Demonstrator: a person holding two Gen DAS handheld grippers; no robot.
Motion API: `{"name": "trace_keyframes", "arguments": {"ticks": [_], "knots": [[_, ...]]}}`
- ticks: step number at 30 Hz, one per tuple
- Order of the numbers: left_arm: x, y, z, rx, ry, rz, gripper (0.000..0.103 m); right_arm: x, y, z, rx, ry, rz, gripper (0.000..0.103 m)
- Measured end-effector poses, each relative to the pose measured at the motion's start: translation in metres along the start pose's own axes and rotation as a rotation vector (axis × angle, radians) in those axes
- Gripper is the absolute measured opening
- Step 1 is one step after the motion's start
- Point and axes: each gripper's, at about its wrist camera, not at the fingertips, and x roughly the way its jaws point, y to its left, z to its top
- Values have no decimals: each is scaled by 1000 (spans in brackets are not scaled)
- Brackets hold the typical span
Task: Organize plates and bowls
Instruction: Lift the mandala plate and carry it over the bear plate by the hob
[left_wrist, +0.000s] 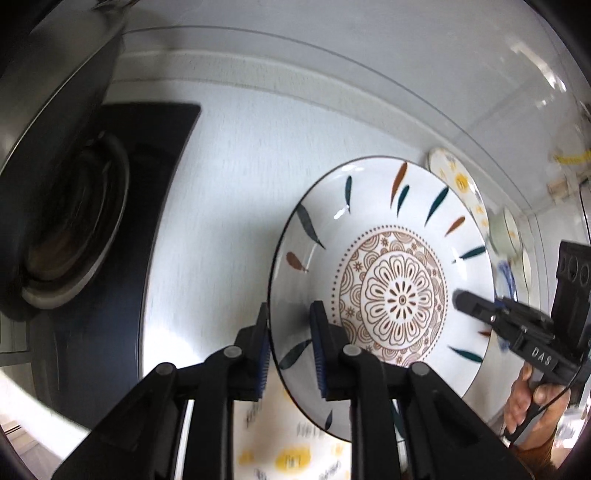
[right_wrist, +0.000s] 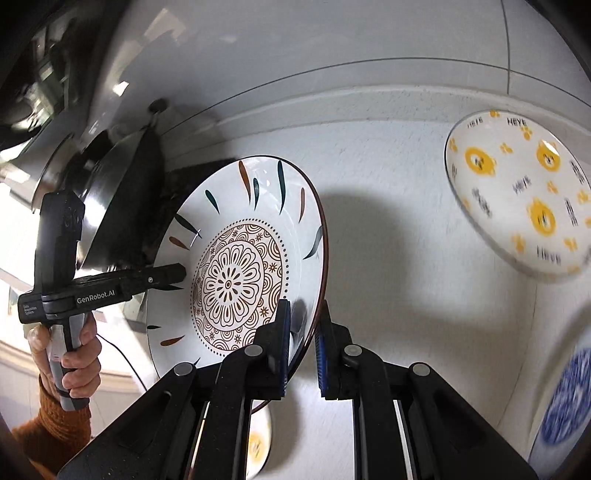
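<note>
A white plate (left_wrist: 391, 266) with a brown mandala centre and teal and orange leaf marks is held tilted above the counter by both grippers. My left gripper (left_wrist: 290, 310) is shut on its left rim, one pad on each face. My right gripper (right_wrist: 304, 306) is shut on the opposite rim of the same plate (right_wrist: 240, 266). In the right wrist view the left gripper (right_wrist: 183, 271) reaches in from the left. In the left wrist view the right gripper (left_wrist: 458, 297) comes in from the right. A yellow bear-print plate (right_wrist: 517, 192) lies on the counter to the right.
A second yellow-print plate (left_wrist: 288, 454) lies beneath the held one. A blue-patterned dish (right_wrist: 569, 410) sits at the right edge, and a pale bowl (left_wrist: 506, 232) beyond it. A black hob with a burner (left_wrist: 74, 229) and a dark pan (right_wrist: 110, 206) stand on the left. A hand (right_wrist: 77, 358) and an orange sleeve grip the left tool.
</note>
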Motion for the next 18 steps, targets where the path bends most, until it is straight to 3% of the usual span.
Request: {"name": "trace_keyframes", "arguments": {"ticks": [9, 18], "knots": [[-18, 15, -91, -56, 17, -8, 19, -3, 37, -67, -54, 74, 25, 12], [8, 41, -120, -90, 67, -5, 18, 33, 45, -86, -44, 162, 29, 12]]}}
